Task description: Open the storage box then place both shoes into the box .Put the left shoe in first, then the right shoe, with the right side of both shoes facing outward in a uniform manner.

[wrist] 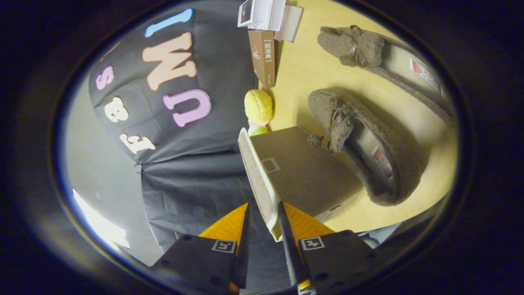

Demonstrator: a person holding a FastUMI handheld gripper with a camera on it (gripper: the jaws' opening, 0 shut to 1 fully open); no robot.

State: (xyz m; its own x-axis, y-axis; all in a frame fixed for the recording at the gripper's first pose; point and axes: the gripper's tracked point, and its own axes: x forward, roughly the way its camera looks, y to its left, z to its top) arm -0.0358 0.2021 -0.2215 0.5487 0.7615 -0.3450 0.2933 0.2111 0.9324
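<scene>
The storage box (pixel 333 209) lies on the wooden table, and its brown lid (pixel 303 172) has a pale front lip (pixel 258 176). My gripper (pixel 265 203) is nearly closed, with the near corner of that lip between its fingers. The lid is tilted a little off the box body. One fuzzy brown shoe (pixel 368 151) lies right beside the box, touching the lid's far side. The second shoe (pixel 380 57) sits farther off on the table. Both have a bow at the toe, and their openings face me.
A yellow and green plush toy (pixel 258 110) stands just beyond the box against the black cloth wall. Past it are an upright brown carton (pixel 263 57) and white boxes (pixel 266 14). The view is rolled sideways, so the table (pixel 303 73) appears on the right.
</scene>
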